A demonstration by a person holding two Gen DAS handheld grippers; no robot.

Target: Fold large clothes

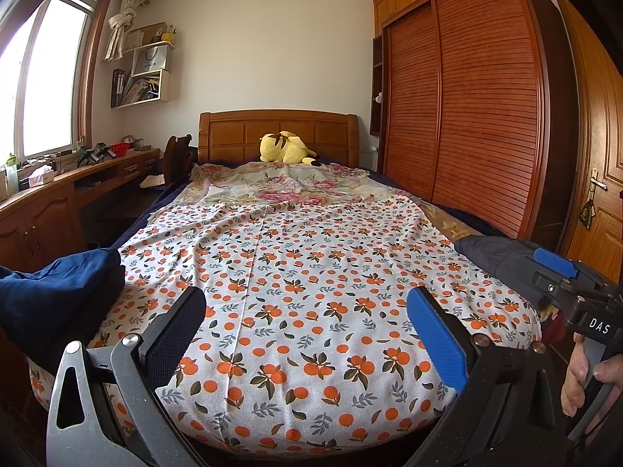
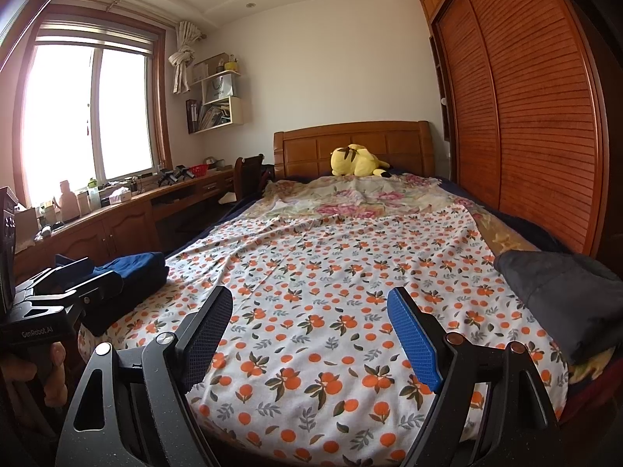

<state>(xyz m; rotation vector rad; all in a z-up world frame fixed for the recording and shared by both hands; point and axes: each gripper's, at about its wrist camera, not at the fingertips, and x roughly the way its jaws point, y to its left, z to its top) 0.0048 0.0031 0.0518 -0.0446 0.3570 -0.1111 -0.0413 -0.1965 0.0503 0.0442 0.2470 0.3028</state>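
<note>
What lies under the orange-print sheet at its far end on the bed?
A pink floral cloth shows beyond the orange-print sheet, running under its far edge. What else lies beneath is covered.

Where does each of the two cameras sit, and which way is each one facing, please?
Left wrist: on the left gripper at the bed's foot, facing the headboard; right gripper and a hand show at right.
Right wrist: on the right gripper, same heading; left gripper shows at left.
Shared: orange-print sheet, yellow plush toy.
</note>
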